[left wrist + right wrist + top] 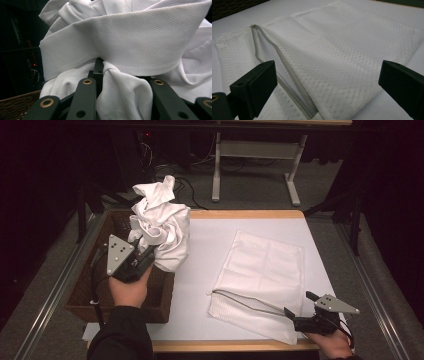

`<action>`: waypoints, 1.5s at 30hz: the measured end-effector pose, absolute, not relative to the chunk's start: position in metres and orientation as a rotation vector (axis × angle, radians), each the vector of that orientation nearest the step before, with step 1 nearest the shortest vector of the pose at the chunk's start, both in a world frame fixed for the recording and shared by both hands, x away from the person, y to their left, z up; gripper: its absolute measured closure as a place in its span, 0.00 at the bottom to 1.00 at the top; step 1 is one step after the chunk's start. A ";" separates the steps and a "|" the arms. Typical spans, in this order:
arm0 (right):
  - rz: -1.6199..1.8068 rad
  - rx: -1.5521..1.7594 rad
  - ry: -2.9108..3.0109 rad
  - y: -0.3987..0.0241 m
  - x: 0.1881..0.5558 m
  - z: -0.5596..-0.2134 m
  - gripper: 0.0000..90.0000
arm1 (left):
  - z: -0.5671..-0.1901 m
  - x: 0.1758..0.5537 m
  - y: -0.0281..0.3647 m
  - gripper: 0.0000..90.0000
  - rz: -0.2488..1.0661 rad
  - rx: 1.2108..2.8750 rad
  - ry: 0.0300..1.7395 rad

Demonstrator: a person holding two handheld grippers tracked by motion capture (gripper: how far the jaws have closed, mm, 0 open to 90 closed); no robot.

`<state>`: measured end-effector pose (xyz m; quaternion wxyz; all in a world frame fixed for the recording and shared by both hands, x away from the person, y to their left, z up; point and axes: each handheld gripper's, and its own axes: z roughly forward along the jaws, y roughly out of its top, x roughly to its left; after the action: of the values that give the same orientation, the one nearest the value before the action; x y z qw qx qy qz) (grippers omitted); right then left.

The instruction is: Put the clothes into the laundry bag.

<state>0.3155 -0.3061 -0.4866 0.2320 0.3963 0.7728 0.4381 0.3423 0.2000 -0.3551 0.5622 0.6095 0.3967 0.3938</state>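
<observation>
The left gripper (145, 251) clamps a crumpled white cotton garment (162, 222), lifted over the brown wicker basket (85, 290) at the white table's (200, 270) left edge. Bare tabletop separates it from the flat white mesh zippered bag (262, 275). The right gripper (299, 307), jaws apart, seems to rest at the bag's near corner.

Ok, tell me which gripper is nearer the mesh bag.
Right. The right gripper sits open at the near corner of the mesh bag, by its zipper. The left gripper is off over the basket, clamped on the white cloth.
</observation>
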 end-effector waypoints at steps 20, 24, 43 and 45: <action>1.209 1.085 2.123 -0.306 0.315 -0.486 0.03 | -0.350 0.347 0.138 0.78 0.838 1.468 0.812; 1.208 1.085 2.124 -0.306 0.315 -0.486 0.03 | -0.352 0.346 0.123 0.78 0.803 1.471 0.790; 1.211 1.074 2.126 -0.305 0.315 -0.486 0.07 | -0.395 0.319 0.100 0.78 0.715 1.560 0.742; 1.212 1.083 2.124 -0.305 0.314 -0.486 0.08 | -0.400 0.312 0.102 0.78 0.712 1.571 0.739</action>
<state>0.3141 -0.3051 -0.4857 0.2313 0.3940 0.7727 0.4408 0.3115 0.1025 -0.3997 0.5912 0.6752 0.3177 0.3060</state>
